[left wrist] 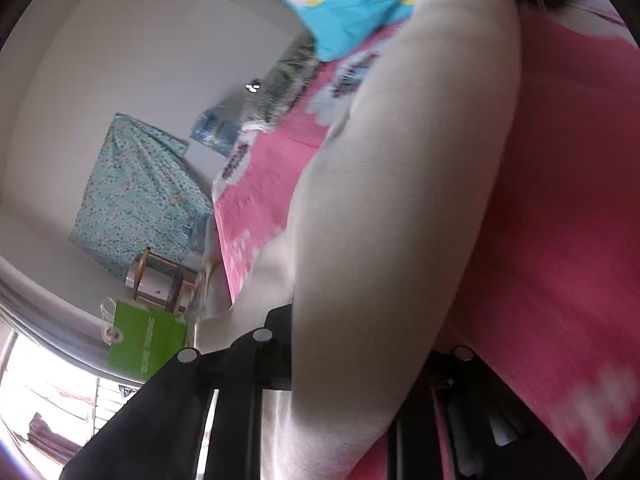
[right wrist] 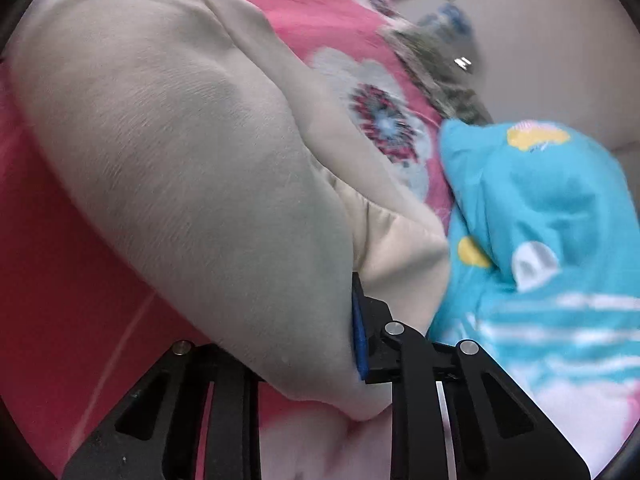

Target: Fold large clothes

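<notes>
A large beige garment [left wrist: 400, 200] lies on a bed with a pink flowered sheet [left wrist: 560, 200]. In the left wrist view a thick fold of it runs down between the fingers of my left gripper [left wrist: 360, 344], which is shut on it; the right finger is mostly hidden by the cloth. In the right wrist view the beige garment [right wrist: 180, 140] bunches between the fingers of my right gripper [right wrist: 280, 320]. The blue pad [right wrist: 357, 340] presses against the fabric, so this gripper is also shut on it. The pink sheet [right wrist: 60, 280] shows underneath.
A bright blue cartoon-print cloth [right wrist: 540, 220] lies beside the garment, also seen as the blue cloth [left wrist: 352, 8]. Beyond the bed edge are a turquoise patterned hanging [left wrist: 136, 192], a wooden stool [left wrist: 160, 280], a green bag [left wrist: 144, 340] and a window [left wrist: 48, 392].
</notes>
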Demonstrator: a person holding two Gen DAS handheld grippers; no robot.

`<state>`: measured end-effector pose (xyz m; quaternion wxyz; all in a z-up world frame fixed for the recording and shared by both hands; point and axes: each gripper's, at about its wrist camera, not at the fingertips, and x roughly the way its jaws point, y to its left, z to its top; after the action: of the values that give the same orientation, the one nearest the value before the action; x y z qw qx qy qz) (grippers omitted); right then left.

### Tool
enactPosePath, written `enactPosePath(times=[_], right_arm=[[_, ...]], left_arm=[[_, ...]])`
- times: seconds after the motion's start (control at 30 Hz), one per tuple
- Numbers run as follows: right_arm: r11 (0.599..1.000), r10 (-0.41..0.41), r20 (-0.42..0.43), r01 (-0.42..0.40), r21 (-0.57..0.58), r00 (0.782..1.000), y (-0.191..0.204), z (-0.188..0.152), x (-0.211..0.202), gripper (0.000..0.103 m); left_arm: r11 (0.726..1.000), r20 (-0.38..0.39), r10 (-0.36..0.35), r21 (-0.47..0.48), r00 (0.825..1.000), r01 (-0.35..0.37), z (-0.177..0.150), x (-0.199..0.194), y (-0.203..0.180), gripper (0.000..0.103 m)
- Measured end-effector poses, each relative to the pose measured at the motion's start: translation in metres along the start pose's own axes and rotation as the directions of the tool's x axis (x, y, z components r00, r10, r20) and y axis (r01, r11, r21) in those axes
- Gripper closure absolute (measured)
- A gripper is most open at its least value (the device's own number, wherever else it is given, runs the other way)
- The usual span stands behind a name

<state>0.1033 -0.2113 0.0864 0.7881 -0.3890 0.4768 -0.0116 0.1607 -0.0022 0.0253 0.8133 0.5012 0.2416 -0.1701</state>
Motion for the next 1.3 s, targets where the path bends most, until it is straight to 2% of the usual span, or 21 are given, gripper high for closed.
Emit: enactPosePath(times=[0.2,0.33,0.37,0.4,0.43,0.53,0.57,0.63,0.67,0.73,0.77,0.83,0.87,0.93,0.97,1.03,1.07,1.13,1.17,1.2,1.3], right_arm=[[0.967,0.242,-0.014,-0.242,-0.075,0.97,0.075,-0.077,-0.066,0.076],[0.968,0.223,-0.034,-0.225,-0.109,0.974,0.101,-0.095,-0.058,0.065],[0.959,0.261,-0.063,-0.266,-0.092,0.963,0.096,-0.09,-0.055,0.06],[0.94,0.325,-0.104,-0.333,-0.07,0.94,0.09,-0.09,-0.055,0.041],[0.921,0.381,-0.12,-0.388,-0.036,0.917,0.085,-0.094,-0.058,0.033],[0.852,0.519,-0.113,-0.502,0.15,0.847,0.052,-0.114,-0.058,0.033],[0.826,0.549,-0.081,-0.525,0.204,0.832,0.042,-0.12,-0.059,0.034],[0.799,0.497,0.121,-0.507,0.322,0.859,0.014,-0.131,-0.076,0.056],[0.767,0.456,0.271,-0.528,0.364,0.848,0.0,-0.136,-0.09,0.056],[0.681,0.443,0.426,-0.605,0.413,0.789,-0.014,-0.141,-0.102,0.056],[0.638,0.453,0.475,-0.647,0.418,0.754,-0.017,-0.14,-0.103,0.056],[0.596,0.463,0.521,-0.687,0.416,0.717,-0.006,-0.136,-0.106,0.057],[0.614,0.422,0.497,-0.643,0.458,0.758,-0.001,-0.132,-0.104,0.059],[0.623,0.358,0.401,-0.535,0.57,0.843,0.011,-0.118,-0.086,0.06],[0.614,0.347,0.379,-0.513,0.599,0.858,0.012,-0.111,-0.072,0.063],[0.611,0.279,0.271,-0.388,0.69,0.921,0.022,-0.122,-0.046,0.065],[0.618,0.242,0.184,-0.297,0.727,0.953,0.024,-0.134,-0.027,0.069],[0.631,0.186,0.175,-0.254,0.733,0.967,0.026,-0.15,-0.02,0.077],[0.642,0.175,0.153,-0.231,0.731,0.973,0.025,-0.149,-0.019,0.08],[0.638,0.17,0.141,-0.218,0.738,0.975,0.024,-0.149,-0.023,0.083],[0.605,0.099,0.154,-0.183,0.775,0.983,0.023,-0.156,-0.052,0.082]], left_arm=[[0.987,-0.107,-0.126,0.085,0.986,0.135,-0.06,-0.104,-0.043,0.077],[0.979,-0.252,-0.175,0.053,0.952,0.195,-0.069,-0.126,-0.047,0.062],[0.983,-0.267,-0.17,0.026,0.949,0.183,-0.07,-0.131,-0.044,0.061],[0.981,-0.277,-0.187,-0.012,0.942,0.191,-0.072,-0.139,-0.041,0.057],[0.977,-0.282,-0.215,-0.058,0.935,0.207,-0.074,-0.15,-0.036,0.051],[0.951,-0.264,-0.289,-0.187,0.92,0.245,-0.077,-0.189,-0.018,0.046],[0.909,-0.225,-0.355,-0.31,0.907,0.279,-0.074,-0.196,-0.003,0.046],[0.729,-0.059,-0.457,-0.596,0.887,0.336,-0.076,-0.194,0.026,0.046],[0.64,0.009,-0.463,-0.688,0.887,0.341,-0.081,-0.19,0.029,0.047],[0.411,0.152,-0.483,-0.83,0.863,0.377,-0.088,-0.163,0.033,0.072],[0.246,0.25,-0.491,-0.879,0.834,0.408,-0.094,-0.137,0.031,0.078],[0.125,0.323,-0.465,-0.898,0.824,0.423,-0.096,-0.113,0.02,0.089],[0.057,0.349,-0.445,-0.908,0.825,0.415,-0.103,-0.1,0.008,0.09],[-0.023,0.383,-0.403,-0.912,0.831,0.409,-0.126,-0.089,-0.006,0.1],[-0.084,0.402,-0.372,-0.912,0.837,0.401,-0.146,-0.086,-0.012,0.1],[-0.179,0.44,-0.329,-0.898,0.836,0.402,-0.188,-0.083,-0.012,0.1],[-0.206,0.418,-0.304,-0.906,0.856,0.37,-0.207,-0.085,-0.008,0.1],[-0.279,0.448,-0.279,-0.884,0.849,0.375,-0.237,-0.09,-0.002,0.1],[-0.274,0.414,-0.287,-0.9,0.864,0.34,-0.246,-0.092,0.003,0.1],[-0.256,0.41,-0.297,-0.904,0.862,0.342,-0.247,-0.094,0.007,0.1],[-0.094,0.353,-0.287,-0.935,0.89,0.341,-0.219,-0.114,0.022,0.101]])
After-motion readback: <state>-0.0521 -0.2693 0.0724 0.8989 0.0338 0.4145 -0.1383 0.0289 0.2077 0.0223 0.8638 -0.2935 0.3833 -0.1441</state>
